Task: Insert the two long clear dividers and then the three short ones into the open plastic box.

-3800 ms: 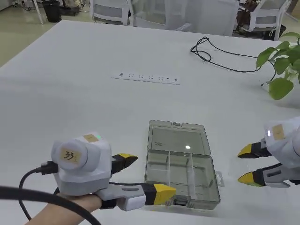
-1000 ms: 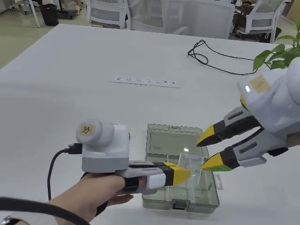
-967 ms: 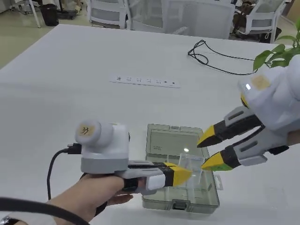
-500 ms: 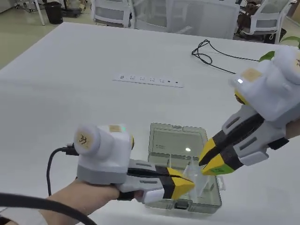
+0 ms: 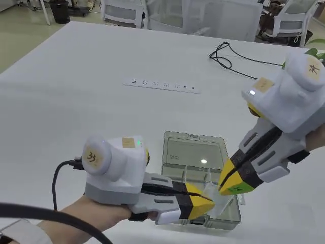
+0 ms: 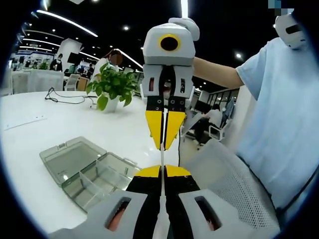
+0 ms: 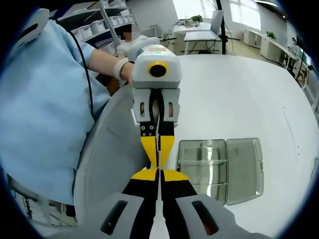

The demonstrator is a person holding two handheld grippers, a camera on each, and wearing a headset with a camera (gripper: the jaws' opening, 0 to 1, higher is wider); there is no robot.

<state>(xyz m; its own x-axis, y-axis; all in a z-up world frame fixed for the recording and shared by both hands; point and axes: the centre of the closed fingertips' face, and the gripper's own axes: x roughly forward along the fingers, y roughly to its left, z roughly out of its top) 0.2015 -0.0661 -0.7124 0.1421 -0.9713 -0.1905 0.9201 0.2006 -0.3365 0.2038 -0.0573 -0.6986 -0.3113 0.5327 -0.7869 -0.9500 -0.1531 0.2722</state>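
Head view: left gripper (image 5: 202,202) and right gripper (image 5: 229,185) meet tip to tip, fingers of both clamped on thin clear divider (image 6: 162,157). Divider held edge-up, long axis running gripper to gripper, just above open plastic box (image 5: 195,151) near worktop's (image 5: 101,61) near edge.

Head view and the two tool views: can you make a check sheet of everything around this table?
Surface: white table.
Job's things: open plastic box with dividers already standing inside; one clear divider held edge-on over it.
Clutter: white power strip; potted plant.
Tools: left tool and right tool meet tip to tip, both shut on the clear divider.
Cables: looped black cable on the far side of the table; black lead from the left tool.
Surroundings: office chairs.
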